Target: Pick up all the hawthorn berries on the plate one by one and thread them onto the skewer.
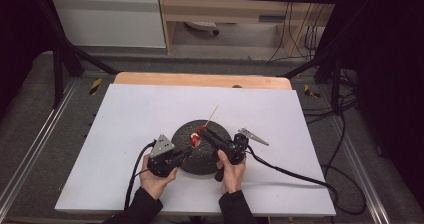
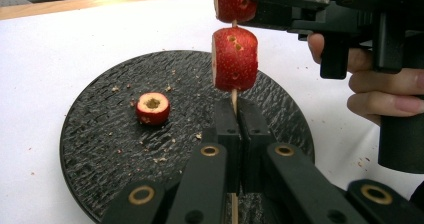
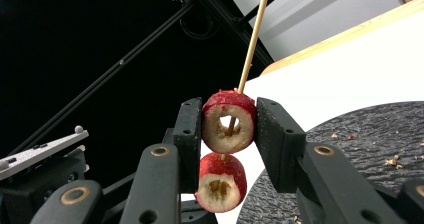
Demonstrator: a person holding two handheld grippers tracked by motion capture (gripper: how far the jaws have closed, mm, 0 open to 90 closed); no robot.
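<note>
A thin wooden skewer (image 1: 213, 113) stands tilted over the black round plate (image 1: 212, 159). My left gripper (image 2: 239, 106) is shut on the skewer's lower end (image 2: 233, 98), just below a red cored fruit piece (image 2: 235, 59) threaded on it. Above that, my right gripper (image 3: 229, 109) is shut on a second red fruit piece (image 3: 229, 129), with the skewer (image 3: 252, 39) passing through its hollow core. The lower fruit piece (image 3: 220, 184) sits directly under it. A third cored fruit piece (image 2: 153, 107) lies loose on the plate (image 2: 100, 134). In the high view both grippers (image 1: 189, 151) (image 1: 201, 131) meet over the plate.
The plate rests on a white sheet (image 1: 140, 119) that covers a wooden table (image 1: 200, 79). Crumbs dot the plate and the sheet. Cables (image 1: 300, 176) trail from both grippers toward the table's near and right edges. Dark frame bars stand behind the table.
</note>
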